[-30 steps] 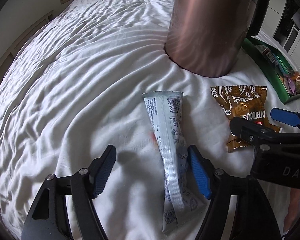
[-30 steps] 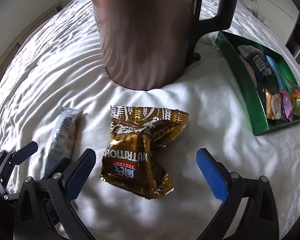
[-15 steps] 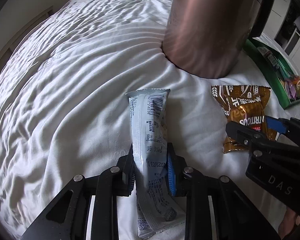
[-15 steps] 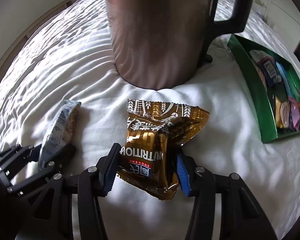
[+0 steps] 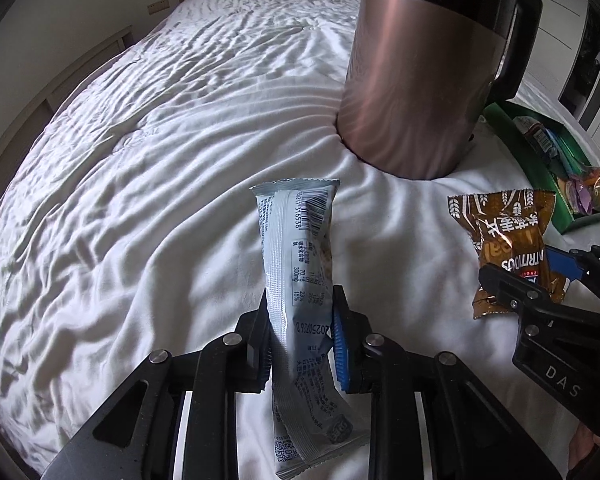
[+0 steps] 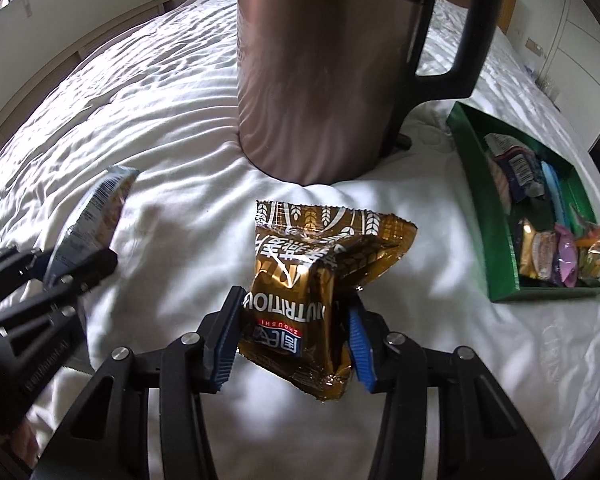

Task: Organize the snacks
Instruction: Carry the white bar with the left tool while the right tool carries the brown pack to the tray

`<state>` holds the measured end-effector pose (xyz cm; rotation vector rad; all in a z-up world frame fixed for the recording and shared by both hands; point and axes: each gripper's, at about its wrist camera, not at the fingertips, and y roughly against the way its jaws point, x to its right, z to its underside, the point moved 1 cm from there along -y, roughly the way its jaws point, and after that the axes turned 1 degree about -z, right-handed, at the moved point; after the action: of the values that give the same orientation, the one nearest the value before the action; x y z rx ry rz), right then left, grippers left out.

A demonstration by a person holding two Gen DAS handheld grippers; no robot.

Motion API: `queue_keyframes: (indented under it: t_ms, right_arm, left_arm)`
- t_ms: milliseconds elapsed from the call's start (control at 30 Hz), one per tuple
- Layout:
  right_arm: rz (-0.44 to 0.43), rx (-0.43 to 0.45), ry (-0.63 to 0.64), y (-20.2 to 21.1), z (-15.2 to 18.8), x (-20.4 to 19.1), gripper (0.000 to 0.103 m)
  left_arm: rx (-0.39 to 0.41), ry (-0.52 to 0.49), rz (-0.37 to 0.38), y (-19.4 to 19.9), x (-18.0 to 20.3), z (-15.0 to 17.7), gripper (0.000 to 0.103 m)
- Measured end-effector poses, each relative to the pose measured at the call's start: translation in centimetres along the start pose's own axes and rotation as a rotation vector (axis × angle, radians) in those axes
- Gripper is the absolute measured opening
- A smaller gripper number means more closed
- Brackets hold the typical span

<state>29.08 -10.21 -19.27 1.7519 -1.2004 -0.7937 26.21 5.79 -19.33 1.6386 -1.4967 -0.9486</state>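
Pinching a long pale grey snack bar point(image 5: 298, 312) between the blue-padded fingers point(image 5: 340, 354) of our left gripper point(image 5: 300, 344), we have those fingers nearly together, pressed on the wrapper a little below its middle, so the barcode end sticks up past the fingertips and the lower end hangs back toward the camera. In the right wrist view, the fingers point(image 6: 362, 350) of our right gripper point(image 6: 290, 344) are closing on a crumpled golden-brown snack packet point(image 6: 320, 280), with both pads already against its sides at the end printed with red and white lettering; the packet's wheat-patterned edge points away from us. We can see each gripper from the other's camera: the right one at the far right of the left wrist view, with the brown packet between its tips, and the left one at the far left of the right wrist view, with the grey bar in it. Both snacks sit over a white, wrinkled bed cover point(image 5: 160, 160); we cannot tell whether either wrapper touches it. Beyond the two snacks a tall copper-coloured kettle point(image 6: 320, 92) with a black handle point(image 6: 460, 40) stands upright on the bed. To the right of the kettle lies a green tray point(image 6: 496, 216), apart from the brown packet, holding a row of small wrapped snacks point(image 6: 556, 248) in mixed colours.
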Motion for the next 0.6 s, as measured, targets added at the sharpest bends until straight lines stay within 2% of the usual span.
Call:
queue_keyframes:
  t_ms: [367,600]
  right_arm:
    - [0.046,0.091,0.019,5.5,0.9,4.5,0.045]
    - [0.083,0.14,0.0,8.6,1.1,9.0,0.045]
  left_arm:
    - [0.05,0.002,0.023,4.3,2.7,-1.3,0.021]
    - [0.104,-0.045,0.07,7.3,6.9,-3.7,0.021]
